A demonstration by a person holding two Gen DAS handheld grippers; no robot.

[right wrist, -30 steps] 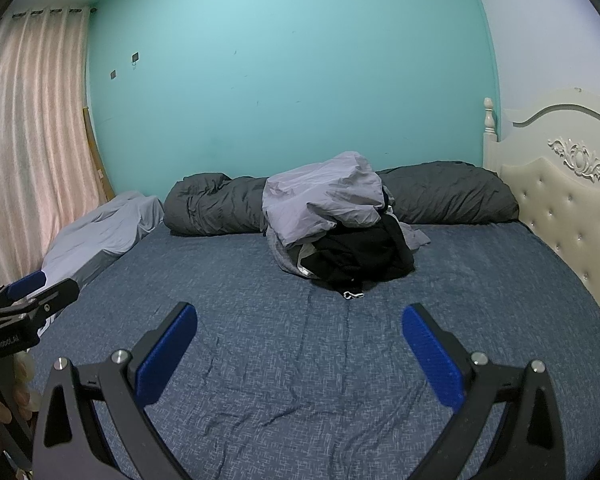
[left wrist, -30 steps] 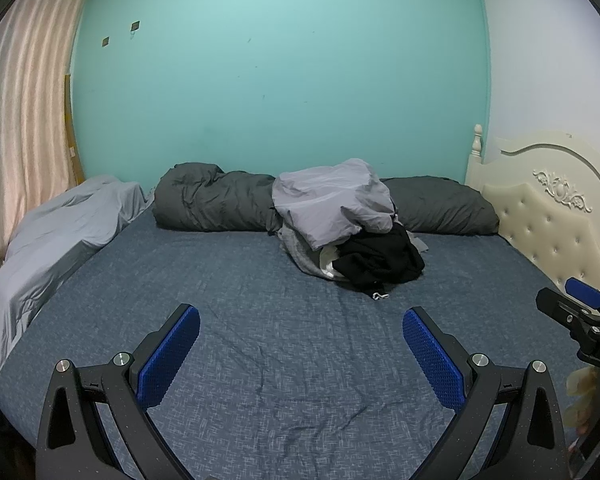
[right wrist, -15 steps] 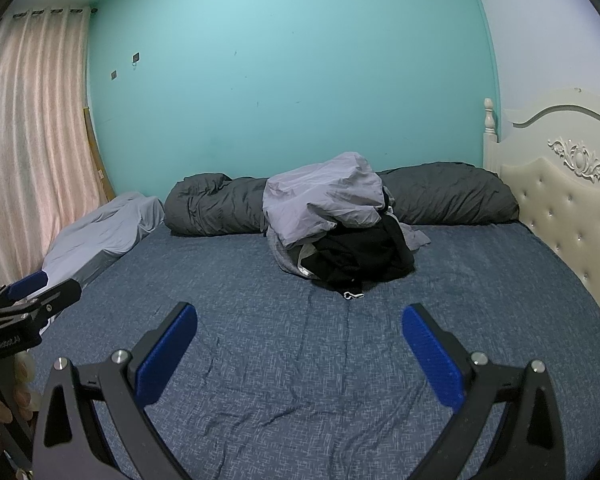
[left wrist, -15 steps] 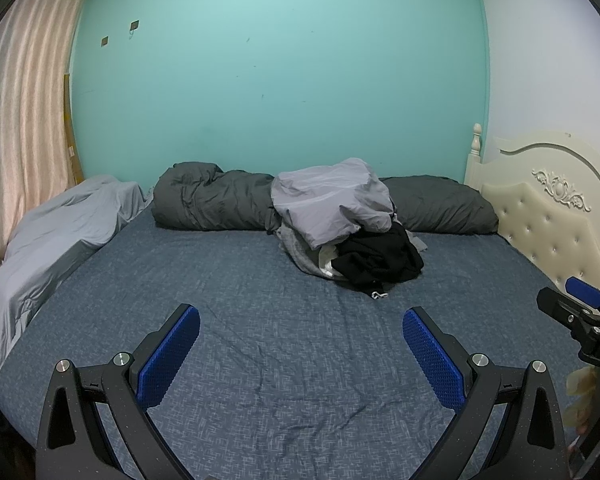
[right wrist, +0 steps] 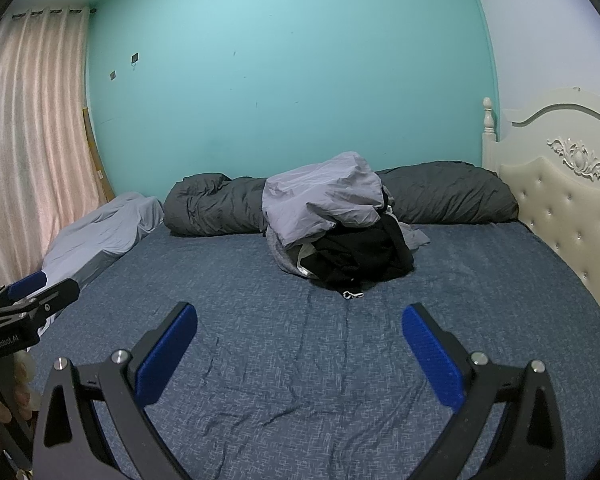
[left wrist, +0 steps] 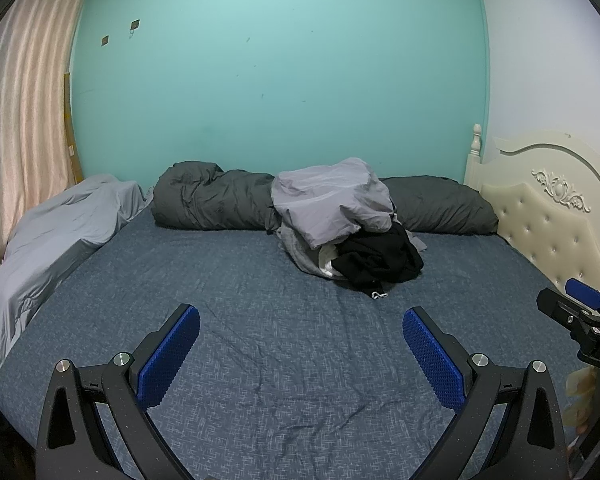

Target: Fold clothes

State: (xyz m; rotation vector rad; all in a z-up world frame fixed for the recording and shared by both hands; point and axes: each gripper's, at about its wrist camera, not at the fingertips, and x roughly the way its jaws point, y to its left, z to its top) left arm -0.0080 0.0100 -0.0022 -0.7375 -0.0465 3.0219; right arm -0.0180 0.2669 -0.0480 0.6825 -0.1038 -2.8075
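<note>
Over the blue-grey bed sheet [left wrist: 260,280], left gripper [left wrist: 300,354] and right gripper [right wrist: 299,354] both spread wide and empty, well apart from the crumpled pile of grey and black clothes [left wrist: 348,224] near the dark grey rolled duvet [left wrist: 212,204].

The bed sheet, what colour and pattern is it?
The bed sheet is dark blue, flecked white; right wrist view.
</note>
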